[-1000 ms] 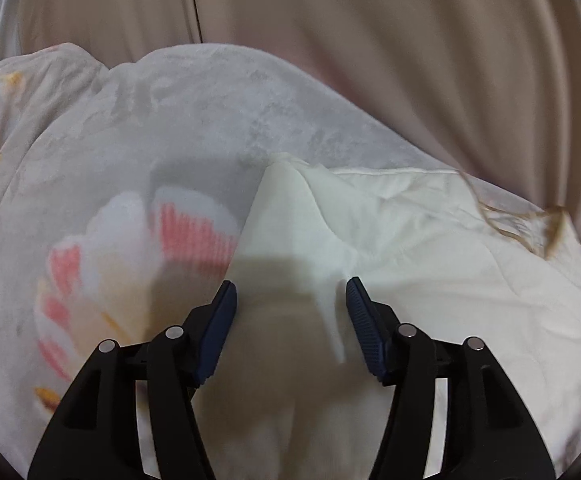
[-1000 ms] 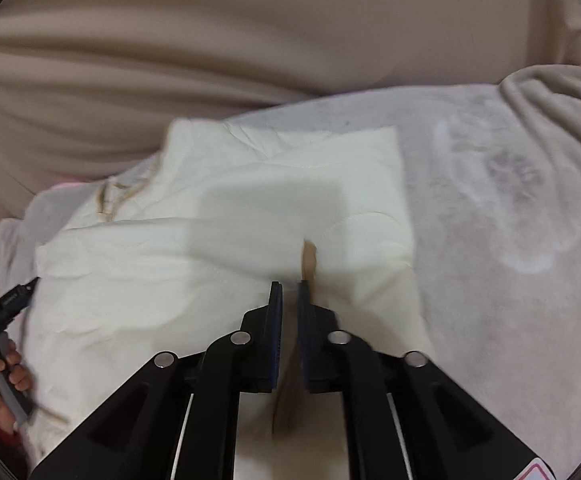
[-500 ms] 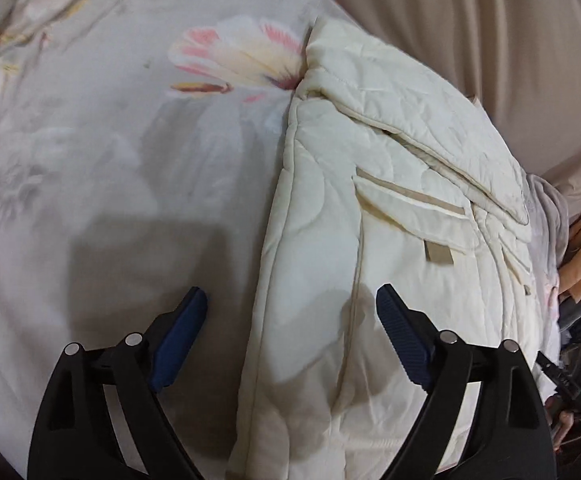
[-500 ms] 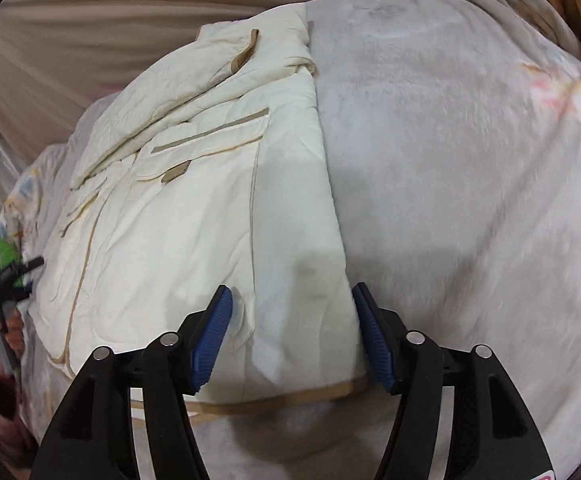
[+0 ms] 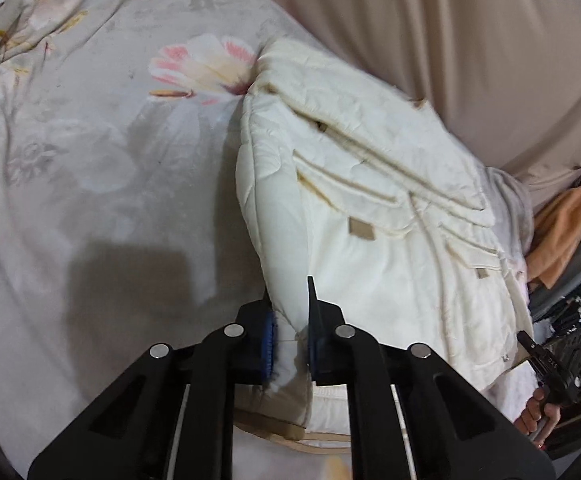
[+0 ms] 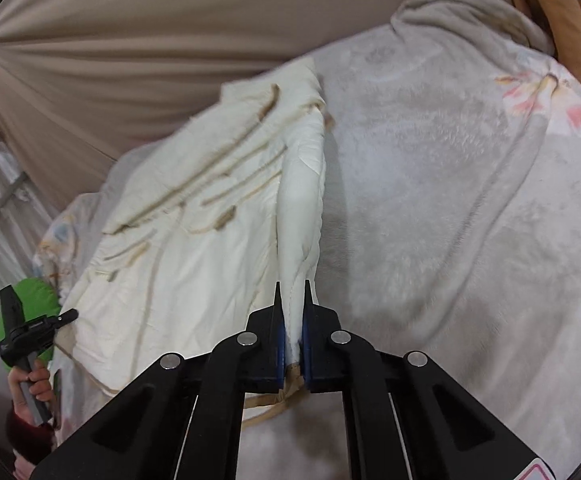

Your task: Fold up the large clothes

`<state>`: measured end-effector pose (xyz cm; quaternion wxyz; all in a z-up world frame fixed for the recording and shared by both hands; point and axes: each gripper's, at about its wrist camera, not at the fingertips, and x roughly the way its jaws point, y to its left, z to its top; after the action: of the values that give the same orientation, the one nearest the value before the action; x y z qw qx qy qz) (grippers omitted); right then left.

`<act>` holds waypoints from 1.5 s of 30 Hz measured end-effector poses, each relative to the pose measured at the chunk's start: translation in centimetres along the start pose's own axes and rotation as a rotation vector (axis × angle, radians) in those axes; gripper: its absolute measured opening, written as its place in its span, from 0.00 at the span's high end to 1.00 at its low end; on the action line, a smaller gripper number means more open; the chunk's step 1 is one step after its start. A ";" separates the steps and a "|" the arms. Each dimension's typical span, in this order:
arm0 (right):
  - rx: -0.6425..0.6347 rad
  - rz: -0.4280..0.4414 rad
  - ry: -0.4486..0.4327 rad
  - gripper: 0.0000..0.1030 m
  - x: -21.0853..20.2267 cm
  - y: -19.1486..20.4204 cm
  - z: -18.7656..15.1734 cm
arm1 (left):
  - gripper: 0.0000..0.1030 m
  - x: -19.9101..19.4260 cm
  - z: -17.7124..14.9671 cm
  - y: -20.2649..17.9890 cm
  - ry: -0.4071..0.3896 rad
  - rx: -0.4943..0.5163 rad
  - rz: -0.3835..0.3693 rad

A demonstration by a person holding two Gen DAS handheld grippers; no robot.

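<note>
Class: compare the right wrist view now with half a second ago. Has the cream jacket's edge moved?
Yes. The cream jacket edge has risen off the grey blanket, pinched in the right gripper.

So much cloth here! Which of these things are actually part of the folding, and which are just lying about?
Part of the job:
- cream jacket, lying on the blanket
- left gripper, shut on the jacket's edge
- right gripper, shut on the jacket's other edge

Just lying about:
- flowered blanket underneath
- beige curtain behind
- orange cloth
- green thing
</note>
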<state>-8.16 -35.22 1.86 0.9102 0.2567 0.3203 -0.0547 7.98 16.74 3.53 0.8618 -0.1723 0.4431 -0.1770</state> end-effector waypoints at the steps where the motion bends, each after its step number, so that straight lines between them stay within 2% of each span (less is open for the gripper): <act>1: -0.016 0.010 -0.012 0.94 -1.5 0.3 -0.7 | 0.90 -1.3 -0.7 -0.2 -0.005 0.009 -0.017; 6: -0.041 0.033 -0.012 0.94 -8.0 0.2 -5.7 | 0.91 -8.3 -6.6 -0.2 -0.018 0.032 -0.080; 8: -0.037 0.026 0.005 0.94 -10.1 -0.2 -8.0 | 0.92 -9.9 -9.0 0.2 -0.018 0.032 -0.061; 11: -0.016 -0.008 0.050 0.93 -10.3 -1.1 -10.8 | 0.91 -9.8 -12.2 1.6 0.014 -0.007 -0.024; 14: 0.004 -0.052 0.086 0.88 -8.9 -2.3 -12.5 | 0.90 -8.0 -13.8 2.6 0.046 -0.032 0.022; 17: 0.059 -0.019 0.070 0.78 -8.8 -3.4 -13.0 | 0.81 -7.3 -14.7 3.8 0.038 -0.088 0.023; 19: 0.075 -0.022 0.056 0.57 -9.4 -3.7 -13.5 | 0.59 -7.7 -15.3 4.6 0.020 -0.144 0.013; 21: 0.084 -0.003 0.061 0.54 -9.3 -3.8 -13.9 | 0.49 -8.0 -16.2 5.3 0.001 -0.204 0.008; 26: 0.083 0.022 0.074 0.56 -8.5 -3.0 -14.5 | 0.49 -7.7 -17.4 5.4 -0.014 -0.252 -0.021; 27: 0.072 0.020 0.067 0.67 -8.5 -2.6 -14.6 | 0.51 -7.6 -17.3 5.4 -0.015 -0.245 -0.030; 28: 0.059 0.008 0.059 0.82 -8.6 -2.3 -14.5 | 0.61 -7.6 -17.2 5.3 -0.011 -0.238 -0.046; 29: 0.054 -0.003 0.048 0.85 -8.8 -2.0 -14.4 | 0.69 -7.6 -17.1 5.2 -0.009 -0.232 -0.068; 30: 0.062 0.018 0.030 0.88 -9.3 -2.0 -14.3 | 0.83 -7.8 -16.9 5.1 -0.004 -0.224 -0.095; 31: 0.071 0.042 0.008 0.90 -9.9 -2.1 -14.1 | 0.89 -8.2 -16.8 4.9 -0.010 -0.213 -0.102; 34: 0.073 0.128 -0.091 0.94 -13.2 -1.4 -13.1 | 0.93 -11.0 -16.2 3.8 -0.064 -0.172 -0.156; 36: 0.026 0.167 -0.167 0.94 -16.1 0.2 -12.1 | 0.94 -13.7 -15.4 2.8 -0.107 -0.149 -0.243; 38: -0.026 0.196 -0.238 0.94 -18.7 1.8 -11.0 | 0.94 -17.0 -14.4 1.4 -0.171 -0.100 -0.291; 42: -0.066 0.273 -0.372 0.95 -22.6 4.0 -8.0 | 0.94 -21.9 -11.8 -1.1 -0.319 -0.009 -0.322; 45: -0.065 0.310 -0.412 0.95 -22.0 4.6 -4.0 | 0.93 -22.0 -8.5 -2.8 -0.382 0.047 -0.302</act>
<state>-26.54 -30.69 14.60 0.9616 0.2567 0.0865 0.0445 -11.44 23.15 15.66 0.8973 -0.2468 0.2372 -0.2785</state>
